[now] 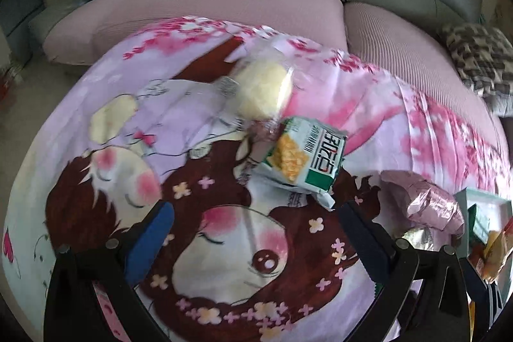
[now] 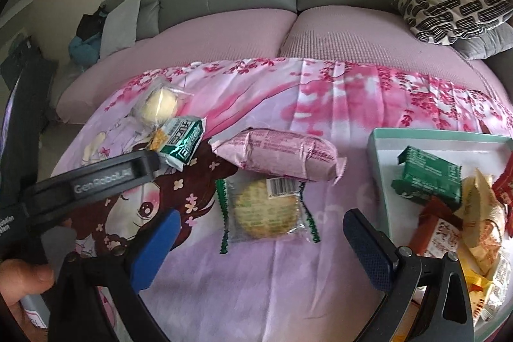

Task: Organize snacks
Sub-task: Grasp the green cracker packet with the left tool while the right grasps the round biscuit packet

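Snacks lie on a pink cartoon-print cloth [image 2: 272,287]. A green and white cracker packet [image 1: 303,157] [image 2: 181,141] lies beside a clear-wrapped pale bun [image 1: 264,92] [image 2: 160,106]. A pink packet [image 2: 279,157] [image 1: 429,204] and a clear-wrapped round cookie [image 2: 267,213] lie mid-cloth. My left gripper [image 1: 256,233] is open and empty, just short of the cracker packet. My right gripper [image 2: 261,234] is open and empty, with the cookie just beyond its fingertips. A pale green tray [image 2: 381,178] [image 1: 481,197] at the right holds several snacks.
A grey sofa with pink seat covers [image 2: 224,37] runs behind the cloth. A patterned cushion [image 2: 455,5] lies at the right, a grey pillow [image 2: 121,21] at the left. The left gripper's body [image 2: 96,178] crosses the right wrist view at the left.
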### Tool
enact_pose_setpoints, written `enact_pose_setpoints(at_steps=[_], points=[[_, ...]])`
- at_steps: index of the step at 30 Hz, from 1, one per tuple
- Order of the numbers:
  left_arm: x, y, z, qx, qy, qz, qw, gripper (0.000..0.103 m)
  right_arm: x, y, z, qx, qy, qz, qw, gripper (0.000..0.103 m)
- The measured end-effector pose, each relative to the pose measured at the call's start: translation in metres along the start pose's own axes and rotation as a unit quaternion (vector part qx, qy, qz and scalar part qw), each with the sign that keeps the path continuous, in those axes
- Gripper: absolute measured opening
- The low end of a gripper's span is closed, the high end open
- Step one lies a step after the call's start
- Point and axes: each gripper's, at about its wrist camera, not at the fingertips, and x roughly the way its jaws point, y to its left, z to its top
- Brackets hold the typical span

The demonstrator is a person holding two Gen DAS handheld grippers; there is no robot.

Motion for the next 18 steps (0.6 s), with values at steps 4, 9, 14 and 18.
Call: enact_pose_setpoints(at_steps=[4, 9, 14, 18], points=[[0.008, -0.003, 0.004, 0.003, 0.001, -0.022, 0.9998, 0.103, 0.010, 0.002, -0.002, -0.005, 0.012, -0.002, 1.000, 0.103], [0.013, -0.009, 0.011, 0.011, -0.007, -0.035, 0.9993, 0.103, 0.022, 0.001, -0.006, -0.002, 0.026, -0.005, 1.000, 0.103], [0.021, -0.016, 0.015, 0.032, -0.012, -0.037, 0.9987, 0.102, 0.031, 0.000, -0.006, -0.005, 0.033, -0.010, 0.999, 0.101], [0.031, -0.021, 0.017, 0.037, -0.010, -0.045, 0.9983, 0.096, 0.036, -0.001, -0.006, -0.008, 0.039, -0.016, 0.999, 0.100]])
